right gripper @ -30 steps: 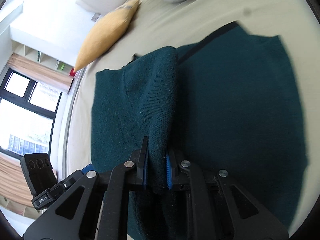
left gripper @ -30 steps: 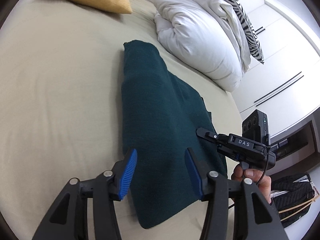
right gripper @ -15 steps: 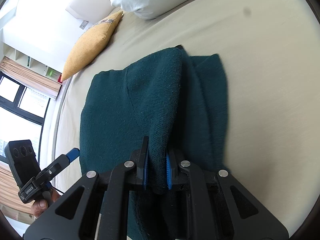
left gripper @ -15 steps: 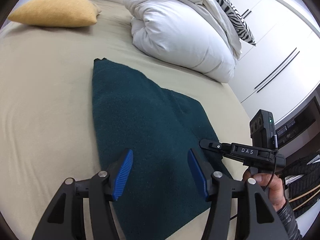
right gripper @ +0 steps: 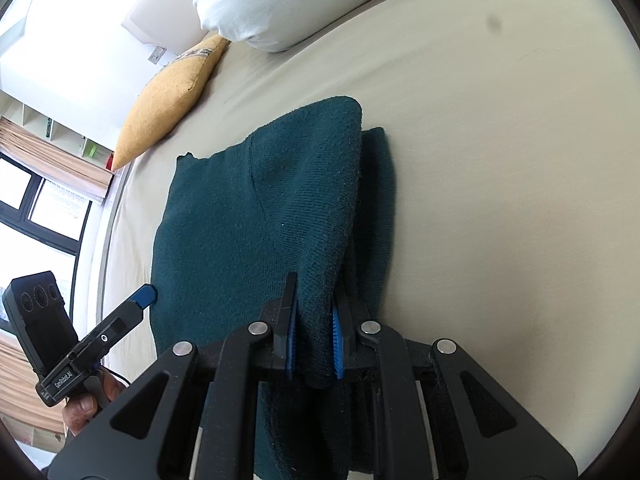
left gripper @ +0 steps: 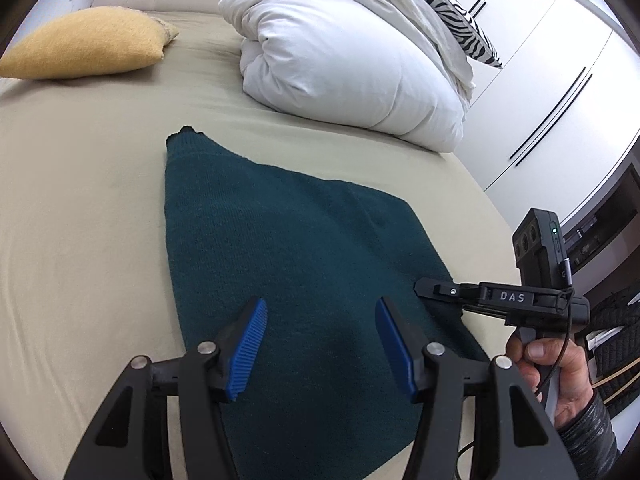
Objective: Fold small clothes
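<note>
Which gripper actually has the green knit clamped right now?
The right gripper: its blue pads are pinched on a raised fold of the dark green garment. The left gripper stands open above the cloth, nothing between its pads.

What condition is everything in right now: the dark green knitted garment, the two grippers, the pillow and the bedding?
Dark teal knitted garment: partly folded on the bed, one fold lifted.
Right gripper: shut on the garment's fold.
Left gripper: open, holding nothing, above the garment.
Mustard yellow pillow: lying on the bed.
White duvet: bundled up.
</note>
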